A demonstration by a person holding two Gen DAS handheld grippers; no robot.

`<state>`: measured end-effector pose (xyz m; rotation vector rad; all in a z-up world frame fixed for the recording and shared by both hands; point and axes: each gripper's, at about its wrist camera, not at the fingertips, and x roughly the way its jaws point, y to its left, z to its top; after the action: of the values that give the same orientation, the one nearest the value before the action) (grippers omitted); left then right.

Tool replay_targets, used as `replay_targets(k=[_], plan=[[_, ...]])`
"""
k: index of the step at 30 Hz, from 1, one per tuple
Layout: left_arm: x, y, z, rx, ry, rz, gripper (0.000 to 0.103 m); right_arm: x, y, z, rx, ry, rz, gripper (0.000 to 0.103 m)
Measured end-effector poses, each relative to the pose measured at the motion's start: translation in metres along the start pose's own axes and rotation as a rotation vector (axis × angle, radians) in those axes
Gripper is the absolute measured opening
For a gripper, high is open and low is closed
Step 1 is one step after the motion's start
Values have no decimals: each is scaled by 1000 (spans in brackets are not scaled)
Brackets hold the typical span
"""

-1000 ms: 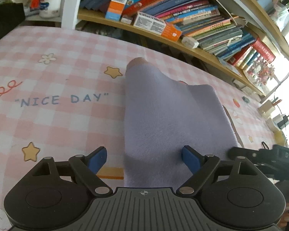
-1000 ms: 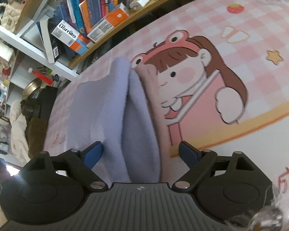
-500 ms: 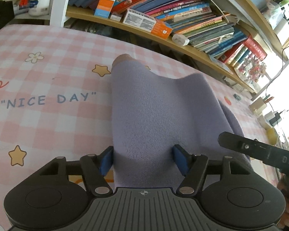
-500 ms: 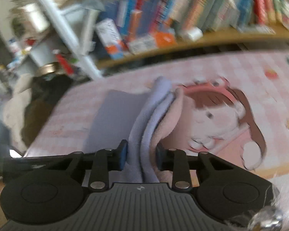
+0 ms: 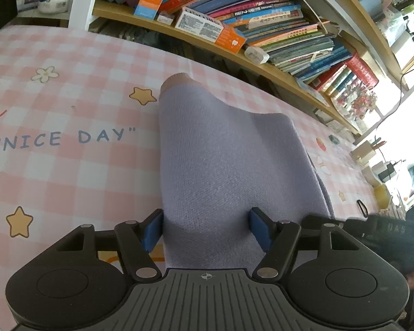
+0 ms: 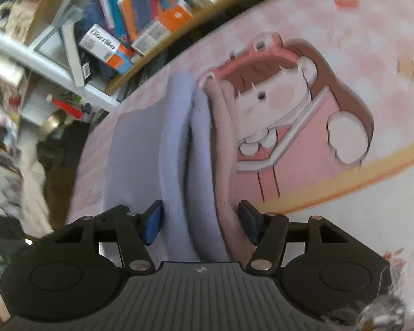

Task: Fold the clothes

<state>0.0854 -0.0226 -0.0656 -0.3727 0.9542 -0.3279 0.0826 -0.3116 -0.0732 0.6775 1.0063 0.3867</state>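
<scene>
While it lies folded on the pink-and-white checked tablecloth (image 5: 69, 171), the lavender knitted garment (image 5: 223, 160) shows a fine, even knit and a dusty-pink ribbed cuff (image 5: 176, 78) at its far end. From the right wrist view the same garment (image 6: 179, 143) appears as thick stacked folds, lavender layers beside a dusty-pink one. The left gripper (image 5: 205, 229) stands fairly wide, its blue pads on either side of the near edge of the cloth; whether they press it cannot be told. The right gripper (image 6: 200, 222) is likewise parted around the bundled folds, both pads just beside the fabric. Blue letters on the tablecloth read "NICE DAY" (image 5: 66, 138). A white-and-orange box (image 6: 105, 47) on the wooden bookshelf (image 5: 234, 52) bears the word "usmile". The right wrist picture is blurred towards its edges.
</scene>
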Motion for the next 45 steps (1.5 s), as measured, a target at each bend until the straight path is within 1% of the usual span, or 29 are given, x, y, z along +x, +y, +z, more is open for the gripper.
replay_targets(k=[3,4,5,6,7,9,11,13,15,17,20,21,23,25,26,27,28,31,33,35,38,41,45], plan=[[1,0,1,0,2,-3,67,2,-4,2,35,-2,53,57],[1,-1,1,1,2,-2,67,3,-2,3,32,1,52,50],[1,-1,1,2,2,-2,66,5,4,4,6,6,30,46],[0,-1,1,4,2,-1,65,5,10,4,-28,6,10,40],[0,-2,1,5,2,-1,64,3,20,2,-87,-10,-10,36],[0,-2,2,7,3,0,60,-3,38,-4,-223,-47,-41,33],[0,-3,2,10,3,1,58,-7,53,-9,-347,-80,-74,32],[0,-4,2,12,3,2,58,-3,53,-12,-372,-76,-115,32],[0,-4,3,15,3,3,61,-2,47,-12,-329,-70,-110,32],[1,-3,4,9,12,-4,63,-2,38,-9,-280,-58,-93,36],[4,4,6,-17,28,-35,66,1,33,-6,-236,-44,-77,46],[5,6,6,-29,33,-43,68,2,32,-5,-221,-40,-72,47],[6,9,6,-47,27,-62,68,5,28,-3,-192,-31,-62,48],[7,9,6,-49,24,-65,67,7,25,-2,-162,-22,-52,48],[7,7,5,-47,24,-66,65,8,24,-1,-148,-18,-47,48],[8,5,5,-47,19,-62,64,9,22,0,-133,-13,-42,46],[8,4,4,-45,15,-55,63,10,21,1,-122,-8,-38,42],[6,-1,3,-45,-2,-38,55,10,24,-1,-134,-11,-40,35],[0,-9,3,-19,-15,-21,44,6,36,-3,-199,-34,-69,29],[-6,-17,3,8,-29,-7,41,0,50,-6,-273,-65,-90,28],[-19,-26,2,24,-66,-5,41,-12,61,-10,-338,-104,-86,27],[-33,-34,1,33,-99,-14,41,-26,64,-12,-347,-133,-63,27],[-45,-46,-3,44,-123,-8,41,-40,66,-16,-354,-154,-46,27]])
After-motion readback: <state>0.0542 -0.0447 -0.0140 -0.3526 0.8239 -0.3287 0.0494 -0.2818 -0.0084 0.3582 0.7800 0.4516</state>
